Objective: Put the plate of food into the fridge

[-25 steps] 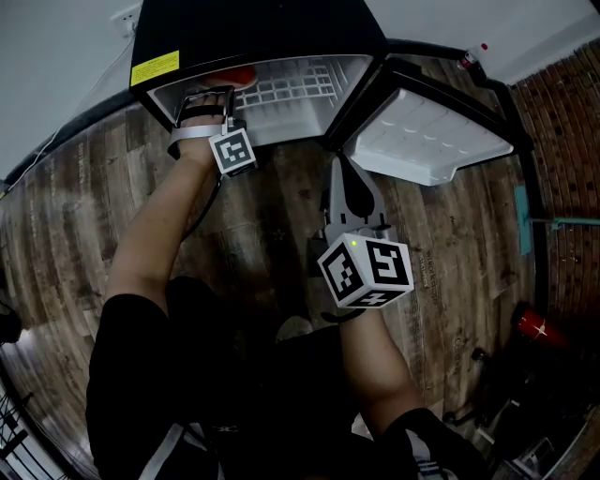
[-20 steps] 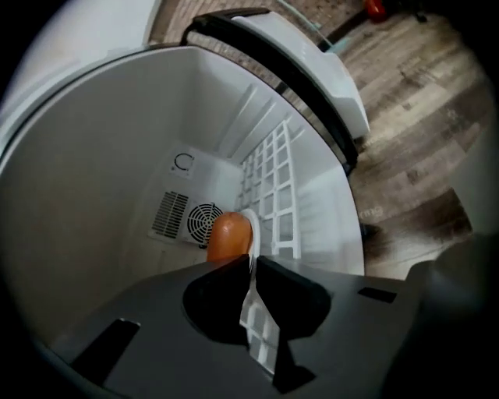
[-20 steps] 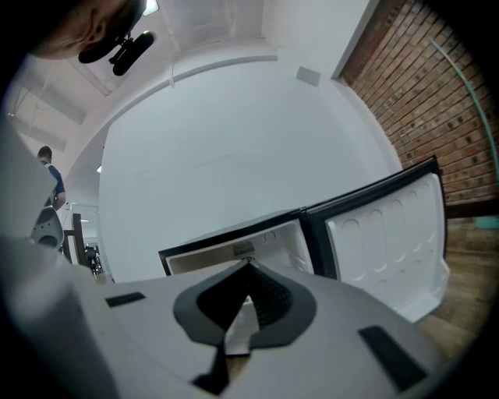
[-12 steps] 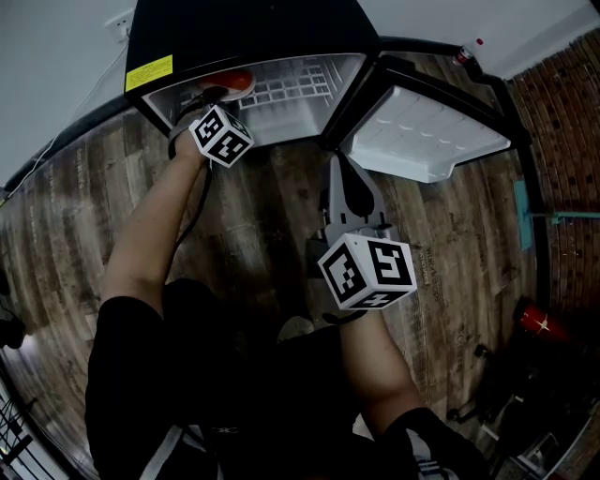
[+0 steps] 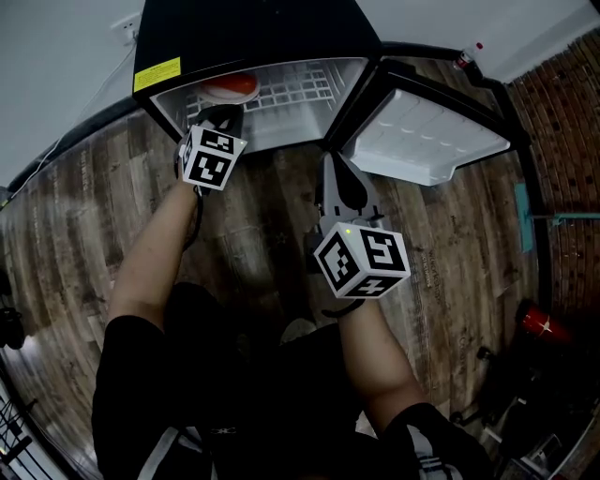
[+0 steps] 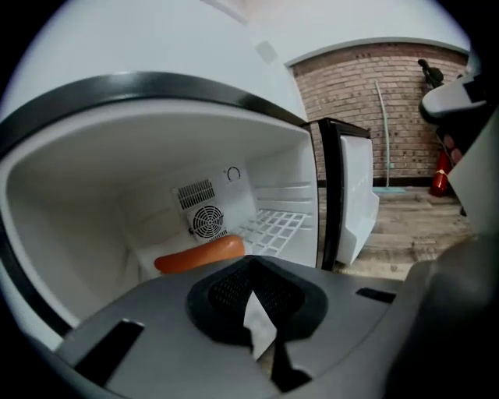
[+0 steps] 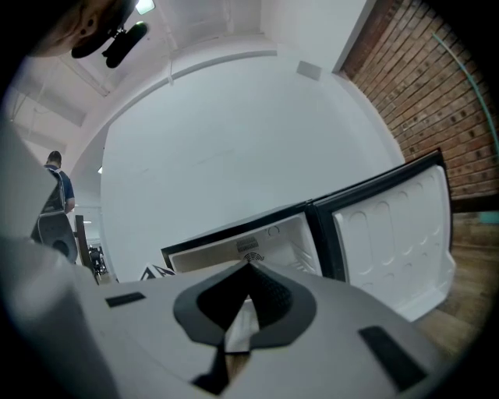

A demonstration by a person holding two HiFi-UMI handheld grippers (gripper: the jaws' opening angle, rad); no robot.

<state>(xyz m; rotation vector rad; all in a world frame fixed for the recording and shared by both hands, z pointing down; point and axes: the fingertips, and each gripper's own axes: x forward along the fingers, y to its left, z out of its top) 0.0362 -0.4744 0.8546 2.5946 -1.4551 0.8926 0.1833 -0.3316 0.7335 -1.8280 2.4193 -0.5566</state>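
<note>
Left tool [image 6: 251, 284] closing shut, empty, outside fridge [image 6: 156, 140]; plate [image 6: 199, 255], seemingly, inside.

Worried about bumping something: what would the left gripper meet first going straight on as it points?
Probably the orange plate inside the open fridge; the left gripper, jaws shut and empty, points just at it, though depth is unclear.

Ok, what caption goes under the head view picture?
Plate inside the open fridge, shut left gripper at its opening.

Left claw [image 5: 222, 119] reaches ahead of right claw [image 5: 343, 175], both closed and empty.
</note>
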